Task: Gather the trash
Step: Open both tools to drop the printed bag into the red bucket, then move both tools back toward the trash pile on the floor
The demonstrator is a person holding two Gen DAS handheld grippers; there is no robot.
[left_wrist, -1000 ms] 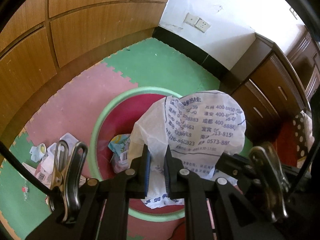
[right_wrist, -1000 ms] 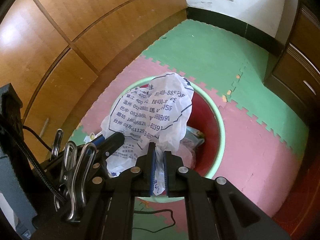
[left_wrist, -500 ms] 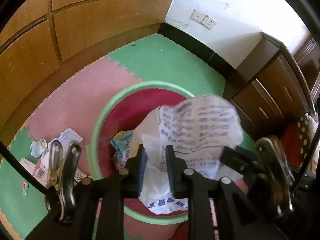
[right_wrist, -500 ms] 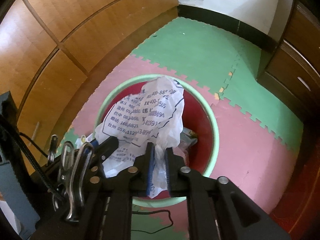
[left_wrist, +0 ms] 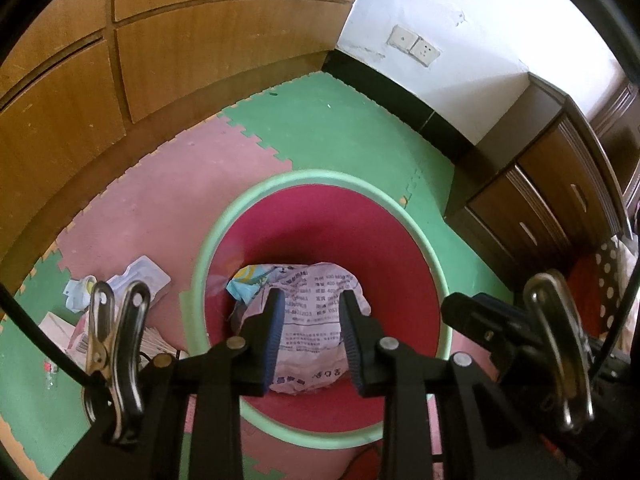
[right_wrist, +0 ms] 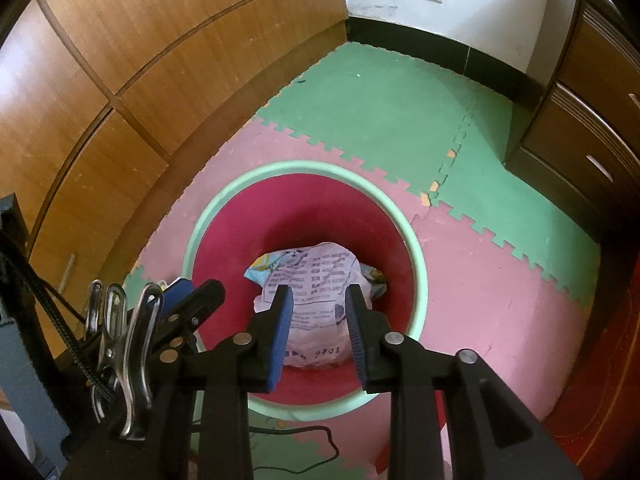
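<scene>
The printed plastic bag (left_wrist: 316, 320) lies crumpled at the bottom of the bin (left_wrist: 280, 178), a round bin with a pale green rim and a red inside, and it rests on top of a colourful wrapper (left_wrist: 250, 280) that is already in there. In the right wrist view the same bag (right_wrist: 316, 300) sits low in the bin (right_wrist: 416, 264), with more of the wrapper (right_wrist: 374, 276) showing past its far edge.

Both tools hang above the bin and point down into it. The left gripper (left_wrist: 311, 338) has just been opening its fingers; they stand apart with nothing pressed between them, the bag far below. The right gripper (right_wrist: 318, 330) has likewise just been opening, and its fingers are clear of the bag too. So this piece looks delivered: the bag is released and inside the bin.

The job seems only partly done. On the floor mat (left_wrist: 360, 136) just beside the bin, to the left in the left wrist view, a scatter of litter is left: a clear plastic tray (left_wrist: 140, 276), crumpled paper and packaging (left_wrist: 76, 336) and a small bottle (left_wrist: 50, 372). Those would be the next things to gather. Beyond them are the wooden cupboard doors (left_wrist: 200, 60) and a dark drawer unit (left_wrist: 552, 200).
</scene>
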